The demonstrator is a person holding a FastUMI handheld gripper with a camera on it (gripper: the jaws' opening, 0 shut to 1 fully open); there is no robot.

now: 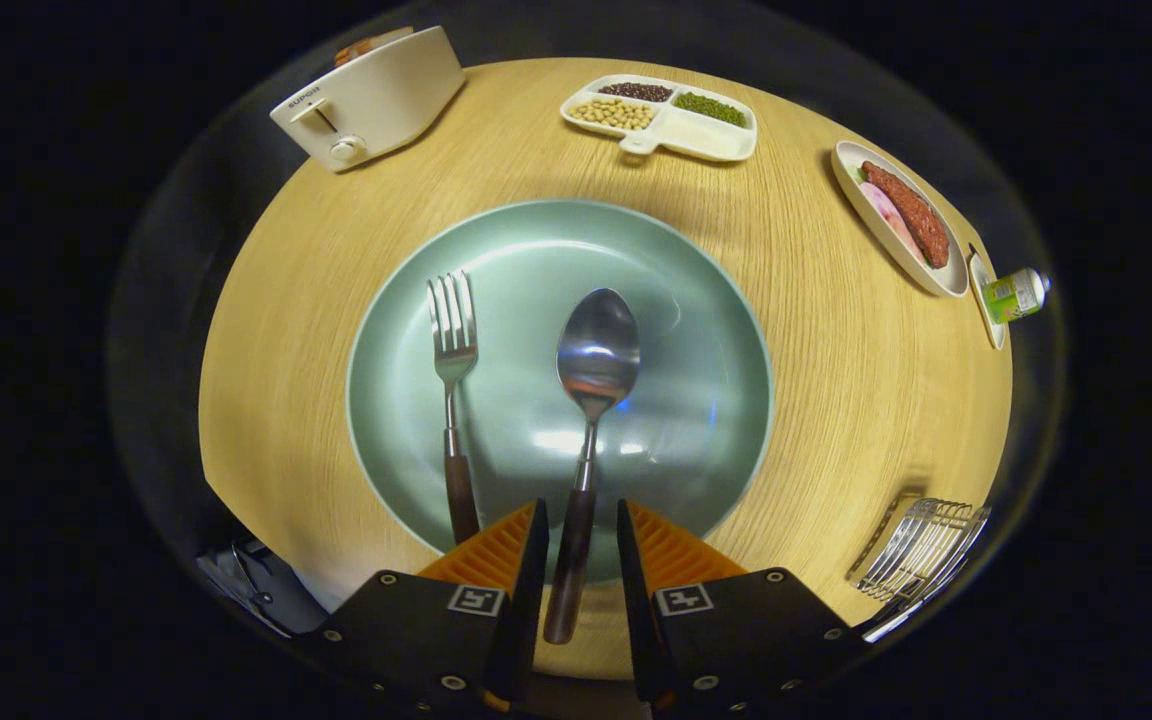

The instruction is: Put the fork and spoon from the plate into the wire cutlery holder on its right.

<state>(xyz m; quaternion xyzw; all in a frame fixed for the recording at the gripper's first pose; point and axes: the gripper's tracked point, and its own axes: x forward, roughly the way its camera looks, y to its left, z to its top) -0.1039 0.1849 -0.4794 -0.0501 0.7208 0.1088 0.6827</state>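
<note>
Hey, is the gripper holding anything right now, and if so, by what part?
Nothing is held yet. The gripper is open, its fingers either side of the spoon at its dark handle, with gaps on both sides.

Round wooden table under bright overhead light, dark surround, toaster, snack tray at far edge

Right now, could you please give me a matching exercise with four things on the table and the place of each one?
Things:
1. spoon
2. fork
3. wire cutlery holder
4. toaster

Places:
A. far across the table, beyond the plate
B. handle between the open gripper fingers
C. on the table right of the plate
D. on the plate, left of the spoon

Pairs: 1-B, 2-D, 3-C, 4-A
</note>
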